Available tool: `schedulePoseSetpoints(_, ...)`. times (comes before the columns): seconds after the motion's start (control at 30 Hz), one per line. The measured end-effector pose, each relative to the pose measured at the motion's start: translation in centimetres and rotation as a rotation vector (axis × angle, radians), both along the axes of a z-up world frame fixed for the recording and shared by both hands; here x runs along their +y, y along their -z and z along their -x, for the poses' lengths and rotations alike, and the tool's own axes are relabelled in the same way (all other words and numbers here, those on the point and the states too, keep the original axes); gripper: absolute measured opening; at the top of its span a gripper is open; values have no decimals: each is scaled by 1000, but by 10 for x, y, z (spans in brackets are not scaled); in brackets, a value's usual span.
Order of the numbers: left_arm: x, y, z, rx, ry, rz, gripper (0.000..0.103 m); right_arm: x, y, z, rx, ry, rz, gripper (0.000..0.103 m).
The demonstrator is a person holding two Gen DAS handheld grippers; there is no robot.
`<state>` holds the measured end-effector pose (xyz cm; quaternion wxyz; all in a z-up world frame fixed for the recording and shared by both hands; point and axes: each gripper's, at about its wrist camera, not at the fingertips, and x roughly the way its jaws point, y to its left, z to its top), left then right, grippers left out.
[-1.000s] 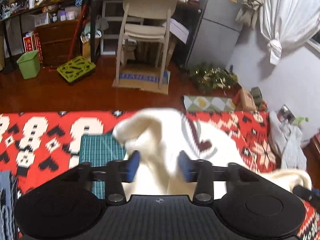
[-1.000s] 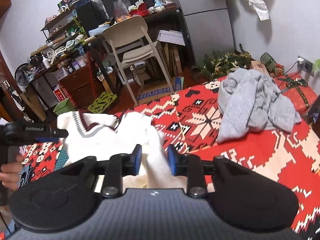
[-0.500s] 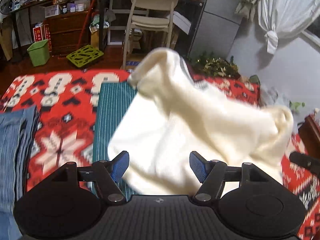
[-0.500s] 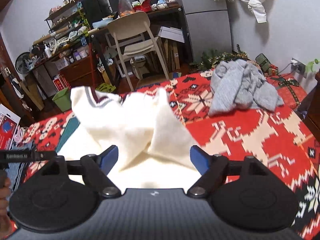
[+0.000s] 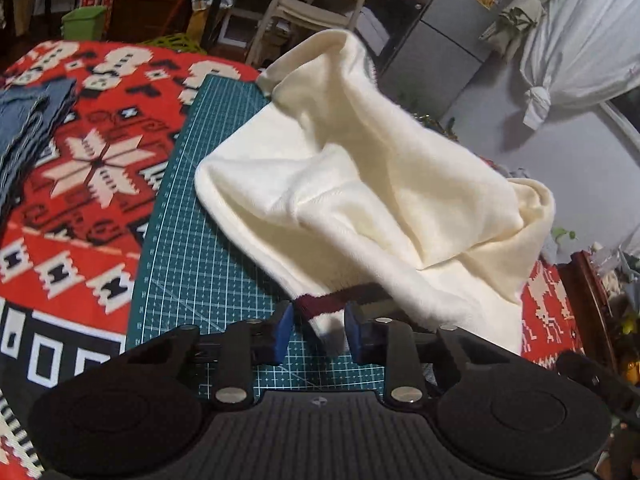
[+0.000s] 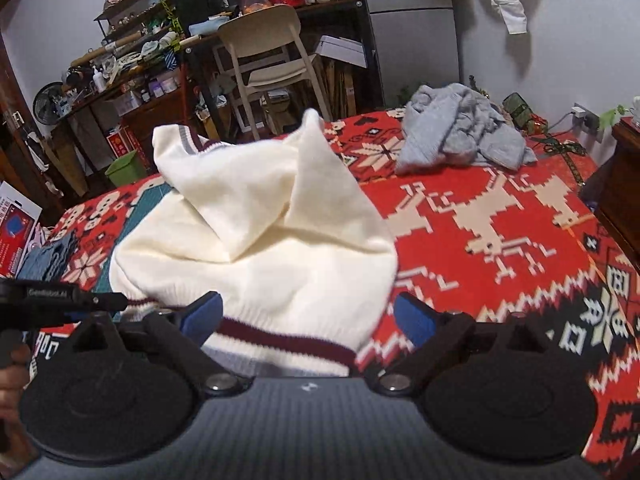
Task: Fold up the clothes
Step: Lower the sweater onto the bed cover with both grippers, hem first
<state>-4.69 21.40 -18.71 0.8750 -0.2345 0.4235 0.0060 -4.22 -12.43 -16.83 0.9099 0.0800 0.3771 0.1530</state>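
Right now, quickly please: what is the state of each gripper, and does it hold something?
Left gripper: closing around the maroon-striped hem of the cream knit sweater; firm grip cannot be told.
Right gripper: open, holding nothing.

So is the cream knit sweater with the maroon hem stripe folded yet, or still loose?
Still loose. The cream knit sweater lies crumpled in a bunched heap on the green cutting mat, with no flat, squared folds.

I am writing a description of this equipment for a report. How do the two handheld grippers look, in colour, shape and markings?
Both look alike. The left gripper and right gripper each have a black plastic body with a ribbed middle plate, two round discs at the sides, silver screws, and two black fingers with blue pads. In the right wrist view, the left gripper's side shows small pale lettering, too small to read.
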Motion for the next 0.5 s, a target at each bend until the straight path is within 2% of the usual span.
schedulePoseSetpoints(0.13,3,10,-2,13,-39,50,23,-8,4,11,13,4,0,94)
schedulePoseSetpoints(0.23,4,13,-5,6,-67,47,23,-13,7,18,17,8,4,94)
schedulePoseSetpoints(0.3,3,14,-9,5,-76,34,21,-15,8,18,16,7,8,94)
schedulePoseSetpoints(0.43,0,14,-14,-5,-77,3,7,-16,10,19,26,6,9,94)
schedulePoseSetpoints(0.5,-2,7,-10,-28,-70,-44,6,-15,11,20,28,-1,13,92)
